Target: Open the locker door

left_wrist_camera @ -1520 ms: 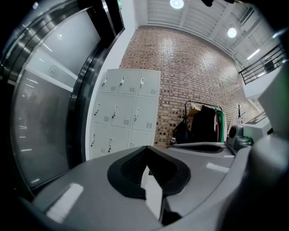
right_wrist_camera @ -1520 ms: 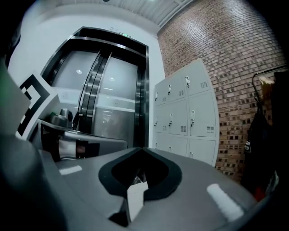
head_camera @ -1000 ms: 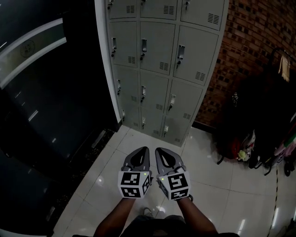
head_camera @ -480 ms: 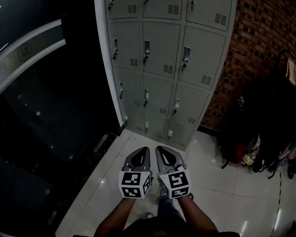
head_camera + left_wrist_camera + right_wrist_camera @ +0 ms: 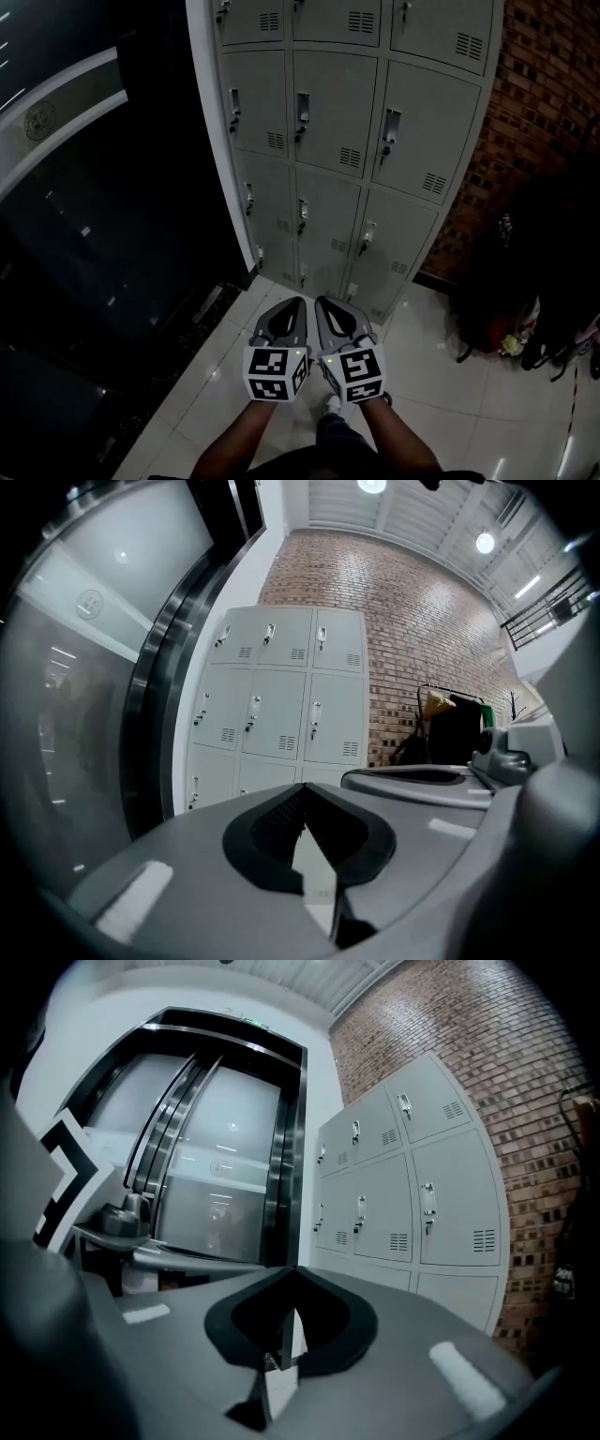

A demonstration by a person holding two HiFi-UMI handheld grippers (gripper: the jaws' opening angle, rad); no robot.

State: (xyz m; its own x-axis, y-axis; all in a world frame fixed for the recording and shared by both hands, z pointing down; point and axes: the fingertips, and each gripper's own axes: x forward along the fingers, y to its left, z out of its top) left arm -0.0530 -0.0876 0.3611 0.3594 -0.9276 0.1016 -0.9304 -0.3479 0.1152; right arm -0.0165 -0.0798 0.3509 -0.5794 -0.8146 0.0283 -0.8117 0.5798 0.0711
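Locker bank (image 5: 342,141): grey, every door closed, set beside the brick wall (image 5: 548,103). Left gripper (image 5: 296,306) and right gripper (image 5: 321,304): side by side over the tiled floor (image 5: 441,403), well apart from the lockers. Both sets of jaws are clenched with nothing between them.

The head view looks steeply down from above; both gripper views look level along their jaws, all three sharing the grey lockers (image 5: 337,141) near ahead

At right, brick wall (image 5: 548,103); dark bags (image 5: 530,281) at foot; glossy tile floor (image 5: 445,417).
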